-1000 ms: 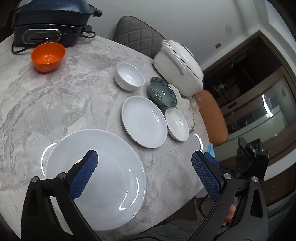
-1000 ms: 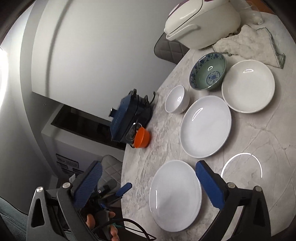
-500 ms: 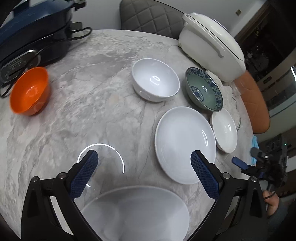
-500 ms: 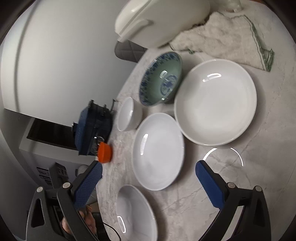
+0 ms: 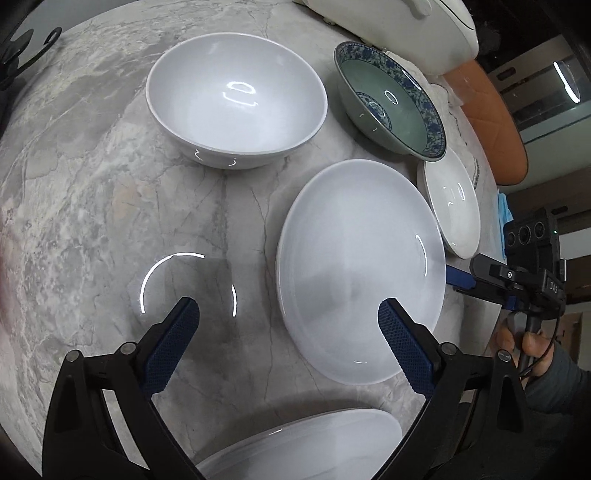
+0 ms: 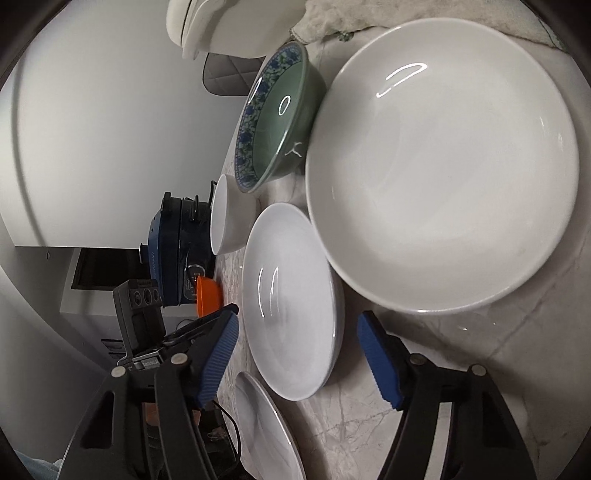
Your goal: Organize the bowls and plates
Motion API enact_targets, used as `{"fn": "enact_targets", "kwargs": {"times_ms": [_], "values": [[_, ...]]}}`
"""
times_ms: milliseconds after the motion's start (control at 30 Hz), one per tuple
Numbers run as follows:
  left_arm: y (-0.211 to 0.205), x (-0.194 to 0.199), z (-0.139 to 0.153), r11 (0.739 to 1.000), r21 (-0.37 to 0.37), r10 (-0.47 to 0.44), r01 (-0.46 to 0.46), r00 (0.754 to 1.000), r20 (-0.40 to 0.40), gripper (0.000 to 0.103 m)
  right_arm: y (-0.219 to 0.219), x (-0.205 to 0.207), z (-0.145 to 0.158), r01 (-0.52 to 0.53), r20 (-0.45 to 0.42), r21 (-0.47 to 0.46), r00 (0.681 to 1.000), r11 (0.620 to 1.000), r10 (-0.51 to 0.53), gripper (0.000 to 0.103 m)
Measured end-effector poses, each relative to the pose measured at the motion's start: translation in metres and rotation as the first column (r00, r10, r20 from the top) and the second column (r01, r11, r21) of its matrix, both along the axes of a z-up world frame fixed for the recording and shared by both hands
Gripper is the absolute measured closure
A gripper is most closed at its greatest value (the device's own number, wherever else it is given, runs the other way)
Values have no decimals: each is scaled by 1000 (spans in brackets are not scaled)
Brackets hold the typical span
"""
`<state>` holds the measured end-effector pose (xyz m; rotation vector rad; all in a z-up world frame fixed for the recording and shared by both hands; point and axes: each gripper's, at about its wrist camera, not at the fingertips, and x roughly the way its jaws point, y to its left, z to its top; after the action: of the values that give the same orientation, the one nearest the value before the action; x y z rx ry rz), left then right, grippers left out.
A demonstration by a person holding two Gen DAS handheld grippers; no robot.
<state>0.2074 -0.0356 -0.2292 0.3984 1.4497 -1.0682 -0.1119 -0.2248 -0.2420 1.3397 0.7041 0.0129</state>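
Note:
My left gripper (image 5: 288, 317) is open and empty, low over the marble table (image 5: 92, 206), between a large white plate (image 5: 314, 446) at the near edge and a middle white plate (image 5: 360, 269). Beyond stand a white bowl (image 5: 236, 107), a blue-patterned green bowl (image 5: 388, 99) and a shallow white dish (image 5: 452, 206). My right gripper (image 6: 299, 354) is open and empty, its jaws either side of the middle plate's (image 6: 291, 295) near rim. The shallow dish (image 6: 443, 166) fills the right wrist view, with the green bowl (image 6: 273, 118) touching it, the white bowl (image 6: 225, 218) and an orange bowl (image 6: 207, 295) behind.
A white rice cooker (image 5: 402, 26) stands at the back on a cloth (image 6: 354, 18). A dark blue appliance (image 6: 173, 251) sits at the table's far side. An orange chair (image 5: 491, 122) is beside the table. The right gripper also shows in the left wrist view (image 5: 458, 277).
Both grippers moved forward and lower toward the dishes. The left passed over the large plate toward the middle plate. The right closed in on the middle plate and shallow dish.

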Motion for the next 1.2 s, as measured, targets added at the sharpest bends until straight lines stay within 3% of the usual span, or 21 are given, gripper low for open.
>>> {"fn": "enact_targets", "kwargs": {"times_ms": [67, 133, 367, 433, 500, 533, 600, 733, 1200], "values": [[-2, 4, -5, 1000, 0, 3, -3, 1000, -24, 14, -2, 2, -2, 6, 7, -2, 1000, 1000, -6, 35], [-3, 4, -7, 1000, -5, -4, 4, 999, -42, 29, -4, 4, -4, 14, 3, -8, 1000, 1000, -14, 35], [-14, 4, -11, 1000, -16, -22, 21, 998, -67, 46, -6, 8, -1, 4, -13, -54, 1000, 999, -5, 41], [-14, 5, -12, 1000, -15, -20, 19, 996, -84, 65, -4, 12, -1, -23, -22, -65, 1000, 998, 22, 46], [-16, 3, -13, 1000, -8, -31, 30, 996, -86, 76, -2, 14, 1, -45, -30, -82, 999, 996, 43, 51], [-15, 1, -13, 999, -2, -38, 38, 996, -82, 76, -2, 15, -1, -49, -35, -73, 998, 996, 47, 53], [-16, 1, -14, 999, 1, -36, 37, 996, -80, 77, -2, 16, -4, -53, -51, -61, 997, 997, 50, 69], [-12, 6, -17, 1000, 5, -15, 16, 995, -102, 85, -7, 10, -11, -25, -85, -36, 996, 999, 22, 90], [-1, 5, -10, 1000, 5, 8, -8, 997, -75, 89, -6, 12, -6, -34, -96, -56, 995, 998, 29, 91]]}}
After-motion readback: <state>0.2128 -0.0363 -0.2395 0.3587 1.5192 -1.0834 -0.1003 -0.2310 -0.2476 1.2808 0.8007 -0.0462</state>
